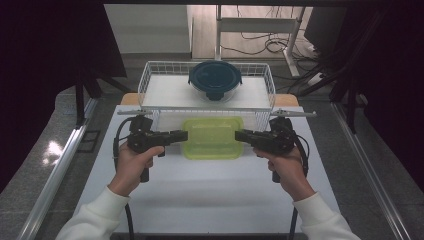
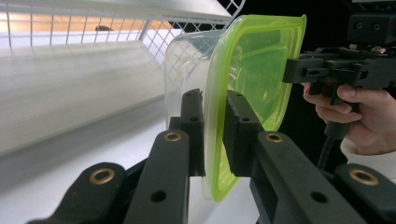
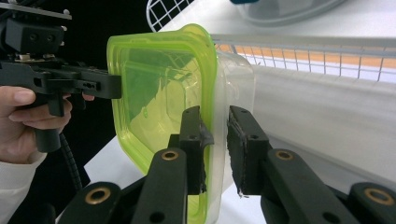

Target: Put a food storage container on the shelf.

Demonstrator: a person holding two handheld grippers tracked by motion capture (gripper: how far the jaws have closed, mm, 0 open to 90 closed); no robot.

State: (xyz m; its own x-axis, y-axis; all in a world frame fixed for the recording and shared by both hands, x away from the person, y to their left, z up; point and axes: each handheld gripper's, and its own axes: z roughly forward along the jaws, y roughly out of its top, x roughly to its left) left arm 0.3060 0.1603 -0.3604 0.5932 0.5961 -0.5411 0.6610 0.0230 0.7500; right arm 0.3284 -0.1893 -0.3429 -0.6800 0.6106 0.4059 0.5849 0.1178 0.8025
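A clear rectangular container with a lime-green lid is held level between both grippers over the white table, just in front of the wire basket. My left gripper is shut on the left rim of the green lid. On the opposite side, my right gripper is shut on the lid's right rim. Each gripper view also shows the other gripper in its hand at the far end of the container.
A white wire basket stands on a raised shelf at the back of the table. Inside it sits a round glass bowl with a dark blue lid. Metal rails run along both sides of the table, and cables lie on the floor beyond.
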